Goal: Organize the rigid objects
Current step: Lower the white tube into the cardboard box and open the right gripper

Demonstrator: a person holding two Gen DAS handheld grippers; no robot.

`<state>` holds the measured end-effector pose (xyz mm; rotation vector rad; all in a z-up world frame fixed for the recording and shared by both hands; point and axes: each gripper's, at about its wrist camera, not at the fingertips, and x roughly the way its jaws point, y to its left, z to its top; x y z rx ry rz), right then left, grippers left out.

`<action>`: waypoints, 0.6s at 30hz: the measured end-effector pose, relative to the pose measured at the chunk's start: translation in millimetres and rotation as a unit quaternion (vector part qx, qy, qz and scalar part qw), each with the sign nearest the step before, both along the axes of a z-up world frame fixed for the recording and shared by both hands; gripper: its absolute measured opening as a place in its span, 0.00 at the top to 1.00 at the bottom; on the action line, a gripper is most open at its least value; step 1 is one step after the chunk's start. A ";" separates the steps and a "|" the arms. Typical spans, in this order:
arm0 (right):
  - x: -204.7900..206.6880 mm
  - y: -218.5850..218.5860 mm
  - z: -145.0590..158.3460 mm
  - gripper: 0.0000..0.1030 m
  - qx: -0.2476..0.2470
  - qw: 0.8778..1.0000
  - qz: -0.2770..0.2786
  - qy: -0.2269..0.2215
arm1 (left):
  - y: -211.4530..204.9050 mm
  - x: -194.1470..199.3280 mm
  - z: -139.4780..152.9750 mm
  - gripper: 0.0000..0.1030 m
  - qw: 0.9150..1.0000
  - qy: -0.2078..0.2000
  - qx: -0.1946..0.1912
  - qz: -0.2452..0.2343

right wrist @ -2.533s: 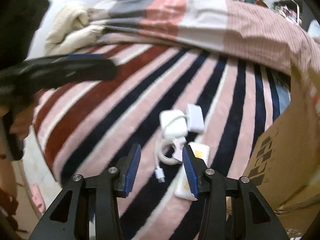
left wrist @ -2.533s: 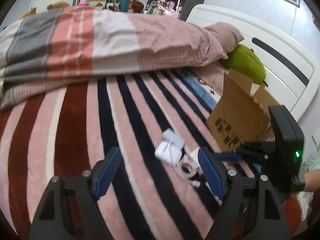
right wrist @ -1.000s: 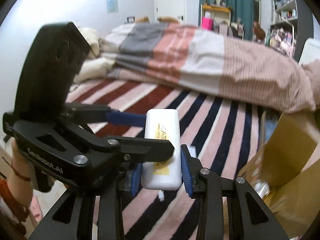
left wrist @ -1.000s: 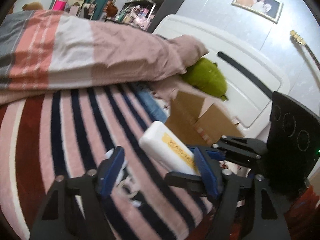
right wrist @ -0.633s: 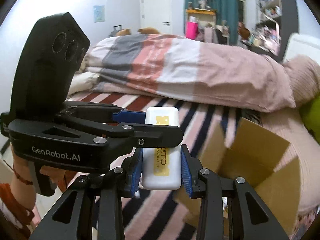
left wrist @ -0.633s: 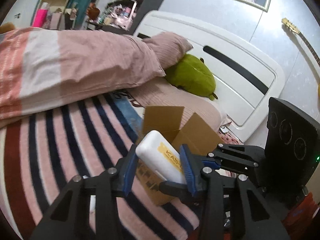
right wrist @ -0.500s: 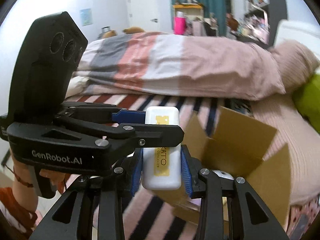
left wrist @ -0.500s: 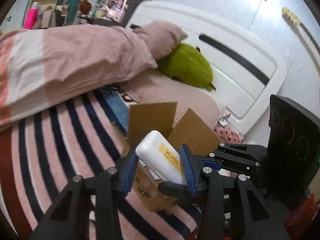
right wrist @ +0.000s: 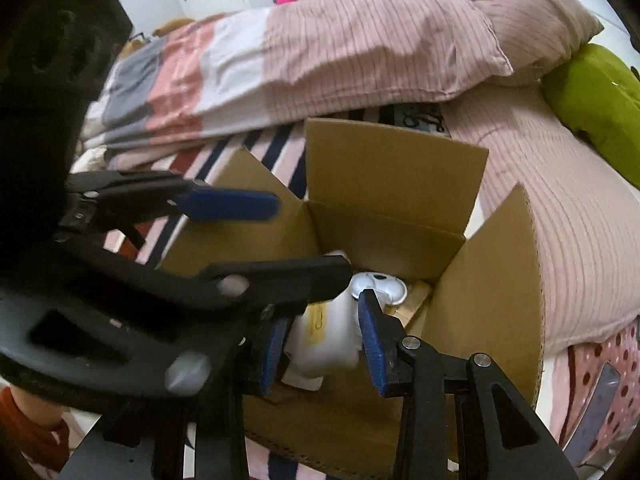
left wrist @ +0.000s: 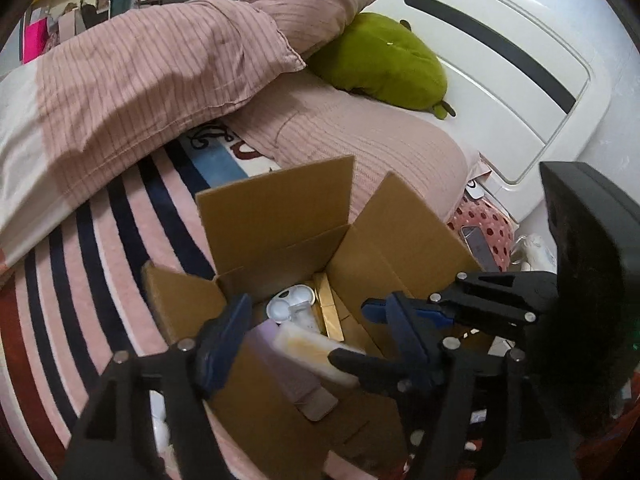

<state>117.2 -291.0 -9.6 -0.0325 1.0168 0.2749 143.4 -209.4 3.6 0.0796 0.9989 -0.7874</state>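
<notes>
An open cardboard box [left wrist: 280,216] [right wrist: 396,184] stands on the striped bedspread. The white bar with the yellow label [left wrist: 316,352] [right wrist: 324,340] lies blurred inside the box mouth, between the pads of both grippers, touching neither pad that I can see. My left gripper [left wrist: 308,336] is open over the box. My right gripper [right wrist: 322,344] is open around the bar, jaws apart. A round white case [left wrist: 290,306] [right wrist: 380,286] and a gold-coloured box [left wrist: 330,312] lie deeper in the box.
A pink striped duvet [left wrist: 140,64] and pillow [left wrist: 316,4] lie behind the box, a green plush [left wrist: 384,64] against the white headboard [left wrist: 500,60]. A phone [left wrist: 478,246] lies on a dotted cushion at the right. The box flaps stand up around the opening.
Both grippers carried the white bar from above the bedspread to the box, lowered it in and opened. The bar has left the pads and is dropping into the box.
</notes>
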 end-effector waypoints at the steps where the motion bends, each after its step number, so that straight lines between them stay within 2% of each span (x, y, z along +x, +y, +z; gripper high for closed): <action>1: -0.8 0.5 -0.4 0.68 -0.002 1.000 0.000 0.000 | 5.5 -2.6 3.6 0.33 1.000 -0.007 -0.001 0.005; 3: -2.8 2.7 1.2 0.58 -0.011 1.000 -0.003 -0.006 | 17.4 -8.7 11.2 0.28 0.999 -0.028 0.000 0.025; 6: -10.1 16.7 8.9 0.44 -0.031 0.999 0.017 -0.035 | 46.4 -22.6 25.6 0.26 0.997 -0.065 -0.009 0.047; 7: -14.6 23.4 12.8 0.40 -0.033 0.998 0.029 -0.046 | 58.9 -26.6 29.8 0.26 0.996 -0.072 -0.011 0.058; 11: -37.1 63.1 27.5 0.09 -0.028 0.990 0.092 -0.103 | 105.8 -40.1 37.1 0.25 0.990 -0.098 -0.008 0.099; 12: -41.6 73.4 28.8 0.05 -0.028 0.987 0.108 -0.113 | 121.7 -44.8 36.9 0.25 0.988 -0.103 -0.009 0.112; 18: -60.3 143.5 16.4 0.05 -0.041 0.970 0.199 -0.137 | 191.4 -62.9 11.8 0.25 0.979 -0.103 -0.009 0.173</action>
